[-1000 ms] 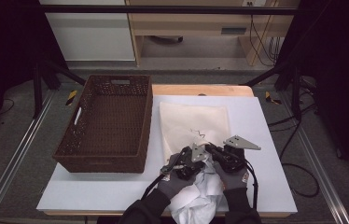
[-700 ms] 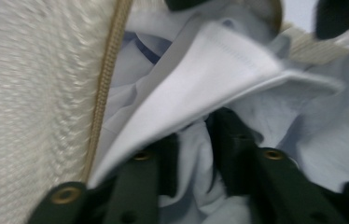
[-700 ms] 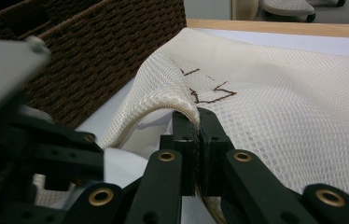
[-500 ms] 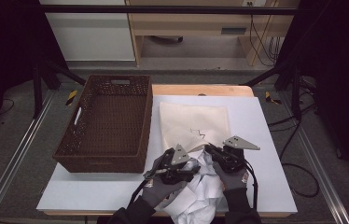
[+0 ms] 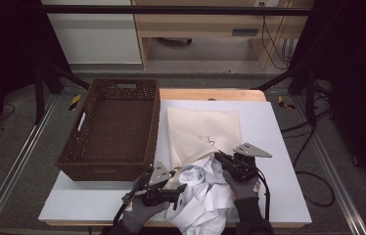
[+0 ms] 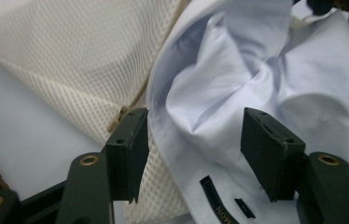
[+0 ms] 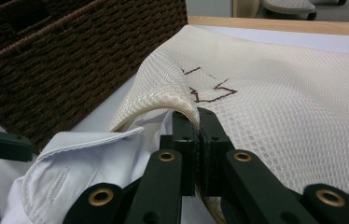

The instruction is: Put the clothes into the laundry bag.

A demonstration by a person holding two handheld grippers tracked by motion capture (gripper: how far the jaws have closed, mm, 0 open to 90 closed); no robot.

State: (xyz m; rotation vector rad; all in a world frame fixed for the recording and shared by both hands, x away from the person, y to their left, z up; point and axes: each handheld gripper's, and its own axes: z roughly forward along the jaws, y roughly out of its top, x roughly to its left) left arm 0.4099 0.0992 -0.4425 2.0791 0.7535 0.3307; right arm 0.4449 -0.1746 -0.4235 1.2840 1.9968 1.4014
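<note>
Right gripper (image 7: 196, 135): jaws closed on the rim of the cream mesh laundry bag (image 7: 294, 112), lifting its opening; brown stitched marking on the mesh, not legible. Left gripper (image 6: 193, 154): jaws parted, having just been opening, pads clear of the white shirt (image 6: 238, 79) lying between them at the bag's mouth. Black collar label (image 6: 219, 207) on the shirt, lettering partly readable, ending "MON". Bag flat on the white table (image 5: 279, 132), just beside the brown wicker basket (image 5: 115, 127)
</note>
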